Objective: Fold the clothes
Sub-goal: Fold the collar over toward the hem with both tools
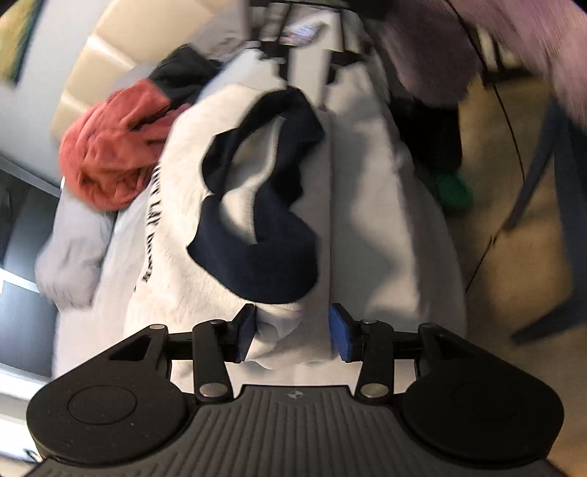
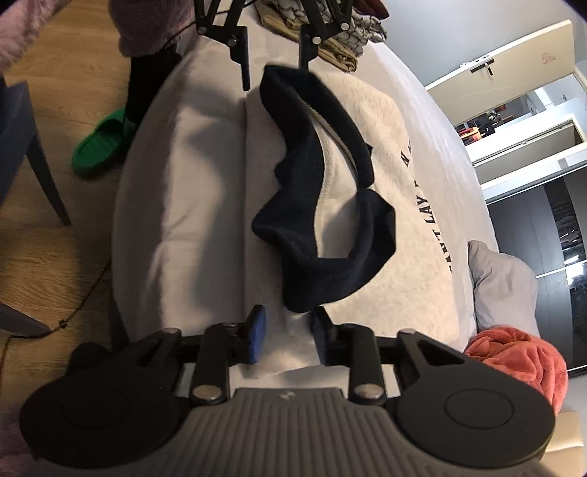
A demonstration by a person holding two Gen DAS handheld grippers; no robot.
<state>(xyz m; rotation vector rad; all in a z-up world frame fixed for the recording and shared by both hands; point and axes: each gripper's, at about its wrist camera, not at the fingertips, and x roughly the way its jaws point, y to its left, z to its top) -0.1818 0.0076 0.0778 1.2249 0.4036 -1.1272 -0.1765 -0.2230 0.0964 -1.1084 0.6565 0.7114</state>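
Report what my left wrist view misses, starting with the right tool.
Observer: The right tool is open. Its pads sit either side of the sweatshirt's near edge without pinching it.
Operator: Say what lies behind my left tool.
Observer: A stack of folded clothes sits just beyond the left tool.
Operator: Name something further off.
Observer: A white door with a handle stands past the bed.
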